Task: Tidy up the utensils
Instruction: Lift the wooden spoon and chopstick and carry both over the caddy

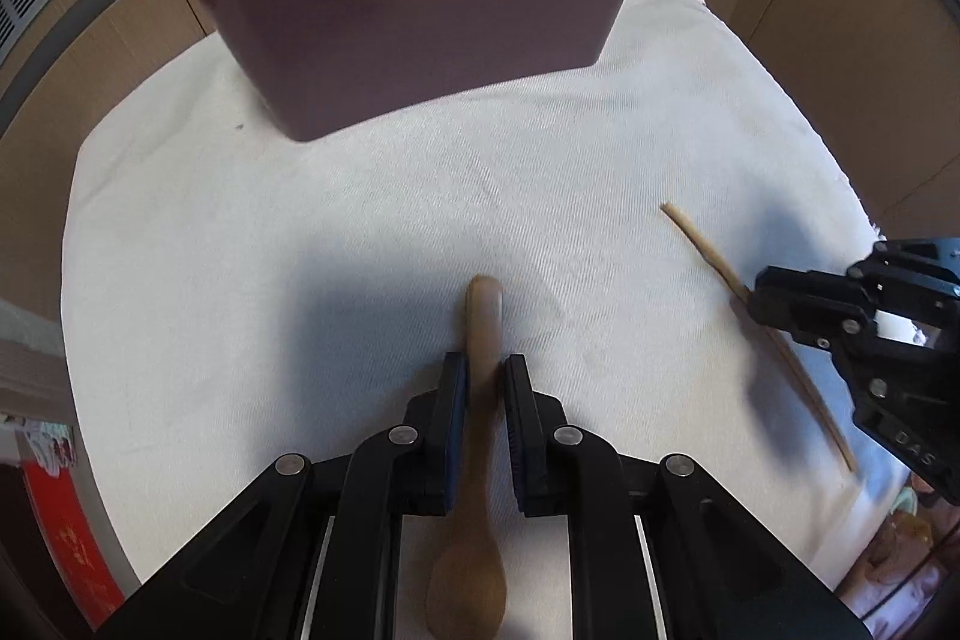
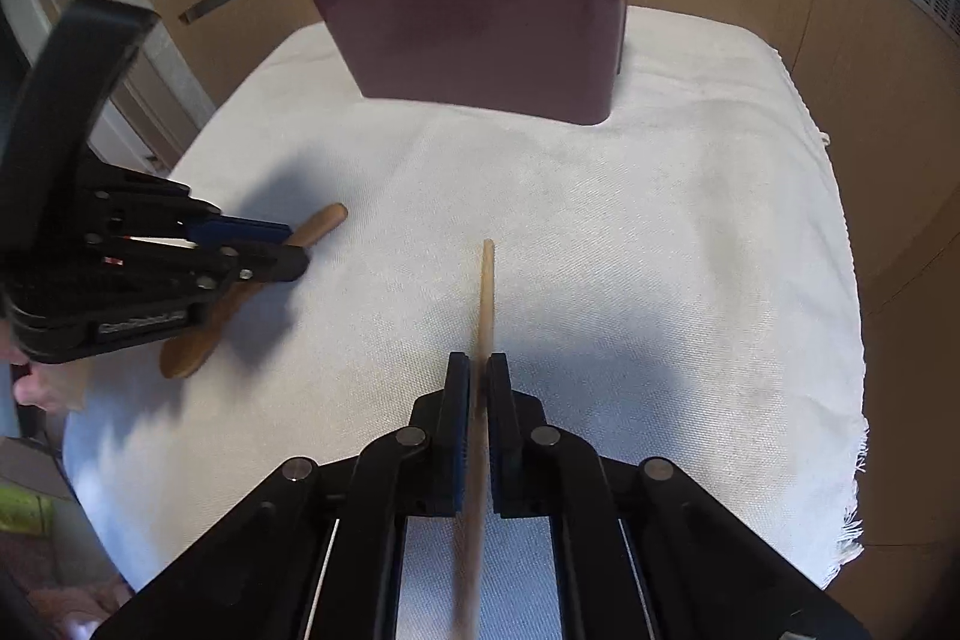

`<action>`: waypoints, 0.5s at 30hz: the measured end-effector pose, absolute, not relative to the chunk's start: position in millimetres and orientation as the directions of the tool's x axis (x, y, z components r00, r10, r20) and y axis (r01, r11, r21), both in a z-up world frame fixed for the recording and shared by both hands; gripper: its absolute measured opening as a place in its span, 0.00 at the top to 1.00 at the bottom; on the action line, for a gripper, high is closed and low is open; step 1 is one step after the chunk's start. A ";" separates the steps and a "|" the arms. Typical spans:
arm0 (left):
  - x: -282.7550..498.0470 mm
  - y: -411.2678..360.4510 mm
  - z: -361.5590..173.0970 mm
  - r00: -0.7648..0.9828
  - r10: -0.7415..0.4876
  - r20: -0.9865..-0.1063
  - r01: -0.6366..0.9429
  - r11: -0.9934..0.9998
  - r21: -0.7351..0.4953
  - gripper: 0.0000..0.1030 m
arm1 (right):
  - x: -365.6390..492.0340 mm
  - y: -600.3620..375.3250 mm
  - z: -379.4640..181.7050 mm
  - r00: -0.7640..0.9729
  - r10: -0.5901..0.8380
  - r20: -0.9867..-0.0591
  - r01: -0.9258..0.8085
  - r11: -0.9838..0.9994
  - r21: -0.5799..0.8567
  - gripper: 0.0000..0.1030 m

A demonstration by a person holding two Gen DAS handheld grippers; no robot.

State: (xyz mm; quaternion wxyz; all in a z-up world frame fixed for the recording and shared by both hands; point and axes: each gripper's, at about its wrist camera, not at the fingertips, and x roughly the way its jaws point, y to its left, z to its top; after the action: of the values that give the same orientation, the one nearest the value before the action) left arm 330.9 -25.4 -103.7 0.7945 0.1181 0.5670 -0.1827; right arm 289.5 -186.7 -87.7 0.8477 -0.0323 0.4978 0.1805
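Left wrist view: both tools loaded, utensils ready to lift toward the caddy.

Your left tool point(image 1: 485, 370) is clamped on the handle of the wooden spoon point(image 1: 480, 334), whose bowl lies under the tool on the cloth-covered counter point(image 1: 360, 220). Your right tool point(image 2: 477, 370) is pinched shut on the chopstick point(image 2: 487, 292), which lies pointing toward the maroon caddy point(image 2: 492, 34). The step in hand is the pickup; next you probably raise each utensil, tip it upright, and clear the caddy's rim beside the spoons already inside.
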 end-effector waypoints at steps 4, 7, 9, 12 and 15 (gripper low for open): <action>322.8 -23.0 -102.6 0.356 -0.171 -0.919 0.370 0.929 -0.029 0.88 | 289.1 -189.2 -85.3 0.456 0.289 -0.842 -0.329 0.934 0.142 0.96; 312.2 -7.4 -95.7 0.398 -0.213 -0.892 0.296 0.950 -0.095 0.88 | 286.4 -186.2 -83.4 0.457 0.279 -0.844 -0.342 0.932 0.123 0.96; 301.4 1.5 -84.1 0.444 -0.240 -0.863 0.260 0.957 -0.132 0.88 | 286.0 -182.7 -86.2 0.438 0.269 -0.858 -0.351 0.930 0.112 0.96; 282.9 13.3 -58.7 0.556 -0.257 -0.790 0.212 0.963 -0.164 0.88 | 286.9 -179.5 -92.8 0.422 0.252 -0.871 -0.339 0.935 0.106 0.93; 269.0 27.8 -40.3 0.631 -0.285 -0.721 0.155 0.958 -0.243 0.88 | 287.0 -176.8 -98.8 0.409 0.238 -0.881 -0.331 0.938 0.100 0.91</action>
State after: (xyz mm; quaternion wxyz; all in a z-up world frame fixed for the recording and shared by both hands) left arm 269.0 27.8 -40.3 0.8996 -0.0791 0.4117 -0.1223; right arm 286.9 -176.8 -98.8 0.8382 -0.0449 0.5163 0.1699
